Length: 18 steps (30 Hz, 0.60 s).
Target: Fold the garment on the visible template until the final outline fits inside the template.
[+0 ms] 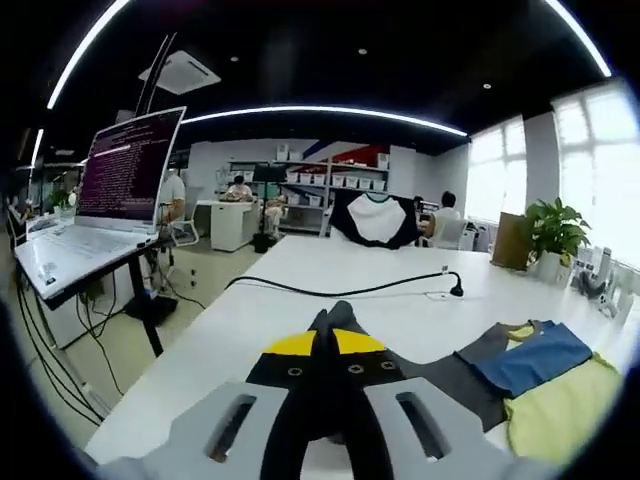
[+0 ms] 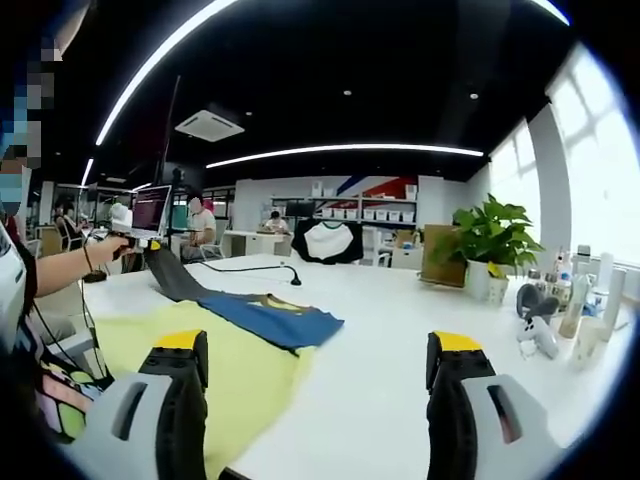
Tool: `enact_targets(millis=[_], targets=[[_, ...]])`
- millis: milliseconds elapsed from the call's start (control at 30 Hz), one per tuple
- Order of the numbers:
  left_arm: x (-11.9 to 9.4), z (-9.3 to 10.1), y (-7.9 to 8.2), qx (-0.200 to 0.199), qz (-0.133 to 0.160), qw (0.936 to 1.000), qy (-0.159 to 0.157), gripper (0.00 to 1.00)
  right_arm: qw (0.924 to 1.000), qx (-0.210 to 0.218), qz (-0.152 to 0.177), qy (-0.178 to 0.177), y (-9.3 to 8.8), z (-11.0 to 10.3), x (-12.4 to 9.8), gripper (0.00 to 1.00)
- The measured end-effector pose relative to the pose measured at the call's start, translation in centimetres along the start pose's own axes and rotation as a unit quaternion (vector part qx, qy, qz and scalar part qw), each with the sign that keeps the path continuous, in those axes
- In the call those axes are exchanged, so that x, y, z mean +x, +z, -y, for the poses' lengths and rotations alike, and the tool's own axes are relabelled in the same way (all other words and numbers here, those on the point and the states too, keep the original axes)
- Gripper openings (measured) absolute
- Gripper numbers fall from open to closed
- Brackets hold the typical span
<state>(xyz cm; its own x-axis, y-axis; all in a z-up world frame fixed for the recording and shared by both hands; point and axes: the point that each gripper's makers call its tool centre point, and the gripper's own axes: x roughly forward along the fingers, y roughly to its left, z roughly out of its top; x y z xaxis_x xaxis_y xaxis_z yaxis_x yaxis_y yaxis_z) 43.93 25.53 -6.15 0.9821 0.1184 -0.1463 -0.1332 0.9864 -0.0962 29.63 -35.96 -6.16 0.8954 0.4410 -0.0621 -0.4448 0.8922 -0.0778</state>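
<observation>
In the left gripper view, a laptop (image 1: 110, 190) with a lit screen is seen at the far left on a raised stand beside the white table (image 1: 300, 290). A black cable (image 1: 340, 291) is laid across the tabletop further back. At the bottom centre, the left gripper (image 1: 330, 335) is seen with its jaws pressed together, clenched on a dark grey part of the garment (image 1: 520, 365), which is pinched between the yellow-tipped fingers (image 1: 290, 345). From there the garment is stretched away to the right, where its blue panel is seen lying over the yellow-green template (image 1: 560, 410). A potted plant (image 1: 552, 235) stands at the table's far right edge.

In the right gripper view, a person's hand (image 2: 110, 245) is seen at the left, held out over the table with the left gripper in it, and the grey part of the garment (image 2: 270, 315) is lifted up toward it. The blue panel lies flat on the template (image 2: 240, 375), just beyond the left finger of the right gripper (image 2: 320, 360). That gripper's jaws are spread wide apart and nothing is held between them; the garment is not touched by them, and bare table (image 2: 380, 400) shows in the gap. A potted plant (image 2: 485, 240) and small bottles (image 2: 585, 300) are seen at the right.
</observation>
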Motion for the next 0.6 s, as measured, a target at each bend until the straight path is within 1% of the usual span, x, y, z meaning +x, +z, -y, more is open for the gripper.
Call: enact_targets(millis=[167,367,467,600], targets=[[-0.3,2.5,2.7,0.024,0.015,0.9993,-0.025,0.04,1.0000,0.000,-0.001,0.000,0.0,0.0,-0.1,0.93],[-0.4,5.1,5.0,0.031,0.027,0.9981,-0.047,0.04,1.0000,0.003,0.001,-0.003,0.1,0.0,-0.2,0.93],[-0.4,6.7,6.4,0.033,0.035,0.9970,-0.061,0.04,1.0000,0.001,0.002,-0.003,0.2,0.0,-0.2,0.93],[-0.3,8.7,7.9,0.045,0.042,0.9952,-0.076,0.04,1.0000,0.000,0.000,-0.001,0.1,-0.1,-0.1,0.93]])
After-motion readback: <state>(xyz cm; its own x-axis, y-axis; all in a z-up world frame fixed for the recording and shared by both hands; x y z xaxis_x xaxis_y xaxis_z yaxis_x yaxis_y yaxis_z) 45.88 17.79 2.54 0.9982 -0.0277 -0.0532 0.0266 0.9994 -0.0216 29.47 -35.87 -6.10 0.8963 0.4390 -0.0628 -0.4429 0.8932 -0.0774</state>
